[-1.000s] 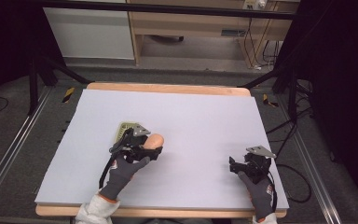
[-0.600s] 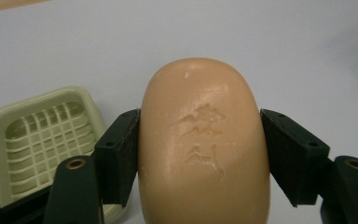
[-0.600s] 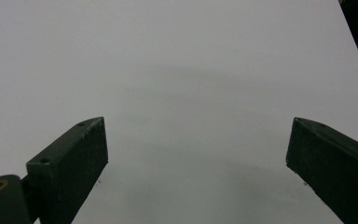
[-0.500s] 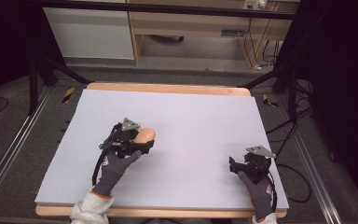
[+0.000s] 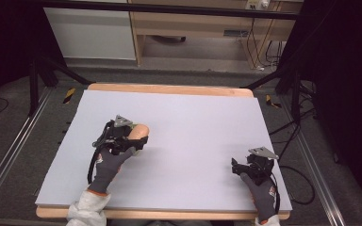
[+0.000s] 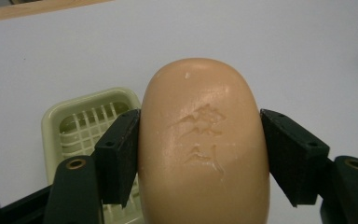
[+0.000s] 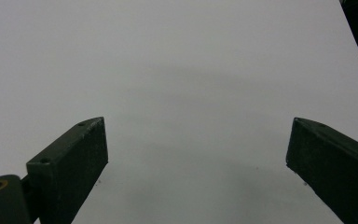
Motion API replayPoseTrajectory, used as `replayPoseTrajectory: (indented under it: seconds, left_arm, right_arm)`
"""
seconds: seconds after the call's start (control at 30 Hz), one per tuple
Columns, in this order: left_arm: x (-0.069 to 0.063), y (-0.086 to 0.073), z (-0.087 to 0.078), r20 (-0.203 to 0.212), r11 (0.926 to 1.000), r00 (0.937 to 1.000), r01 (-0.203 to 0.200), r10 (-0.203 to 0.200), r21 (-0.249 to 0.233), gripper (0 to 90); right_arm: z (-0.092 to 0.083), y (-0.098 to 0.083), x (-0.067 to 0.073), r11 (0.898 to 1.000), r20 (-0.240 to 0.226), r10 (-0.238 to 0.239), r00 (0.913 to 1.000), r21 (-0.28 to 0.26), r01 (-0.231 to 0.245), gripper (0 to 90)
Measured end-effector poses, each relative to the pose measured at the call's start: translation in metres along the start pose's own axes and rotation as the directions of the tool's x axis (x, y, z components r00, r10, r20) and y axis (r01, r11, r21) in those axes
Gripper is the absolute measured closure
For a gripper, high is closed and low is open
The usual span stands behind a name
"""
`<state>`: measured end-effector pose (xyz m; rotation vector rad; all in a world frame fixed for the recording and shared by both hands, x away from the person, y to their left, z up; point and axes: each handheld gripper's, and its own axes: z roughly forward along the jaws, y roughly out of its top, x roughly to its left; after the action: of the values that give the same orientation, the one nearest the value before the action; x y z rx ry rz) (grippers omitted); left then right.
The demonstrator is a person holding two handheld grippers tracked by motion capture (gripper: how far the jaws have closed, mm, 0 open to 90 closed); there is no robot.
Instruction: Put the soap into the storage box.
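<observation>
Gripping soap (image 6: 204, 144), left gripper (image 6: 200, 144) hovers right of dish (image 6: 81, 123); placing seems unfinished. Right gripper (image 7: 196, 154) idles, jaws apart.

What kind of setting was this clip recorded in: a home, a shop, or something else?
Most likely a lab or recording studio, not a home. The white-topped table stands between floor rails and black frame struts, cables trail behind it, and dark drapes close off the sides.
</observation>
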<state>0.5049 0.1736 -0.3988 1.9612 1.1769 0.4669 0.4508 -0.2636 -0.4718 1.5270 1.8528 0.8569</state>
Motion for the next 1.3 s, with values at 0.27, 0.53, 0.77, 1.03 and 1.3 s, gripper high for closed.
replayPoseTrajectory:
  seconds: [0.27, 0.53, 0.77, 1.03, 1.3]
  left_arm:
    - [0.011, -0.002, 0.006, -0.034, 0.9999, 0.9993, 0.013, -0.012, 0.010, 31.9]
    - [0.022, -0.004, 0.011, -0.059, 0.9995, 0.9978, 0.030, -0.029, 0.012, 31.9]
    - [0.031, -0.004, 0.014, -0.078, 0.9987, 0.9957, 0.050, -0.049, 0.010, 31.9]
    - [0.036, -0.007, 0.021, -0.086, 0.9985, 0.9951, 0.051, -0.049, 0.019, 31.9]
    - [0.039, -0.009, 0.027, -0.094, 0.9981, 0.9945, 0.049, -0.045, 0.036, 31.9]
  right_arm:
    - [0.000, 0.000, 0.000, 1.000, 0.000, -0.004, 1.0000, 0.000, 0.004, 5.8]
    - [0.001, 0.001, 0.000, 1.000, -0.001, -0.004, 1.0000, -0.002, 0.004, 5.8]
    - [0.001, 0.001, 0.000, 1.000, 0.001, -0.008, 1.0000, 0.000, 0.008, 5.9]
    - [0.001, 0.001, 0.000, 1.000, 0.002, -0.008, 1.0000, 0.001, 0.008, 5.8]
    - [0.002, 0.001, 0.001, 1.000, 0.002, -0.009, 1.0000, 0.002, 0.009, 5.8]
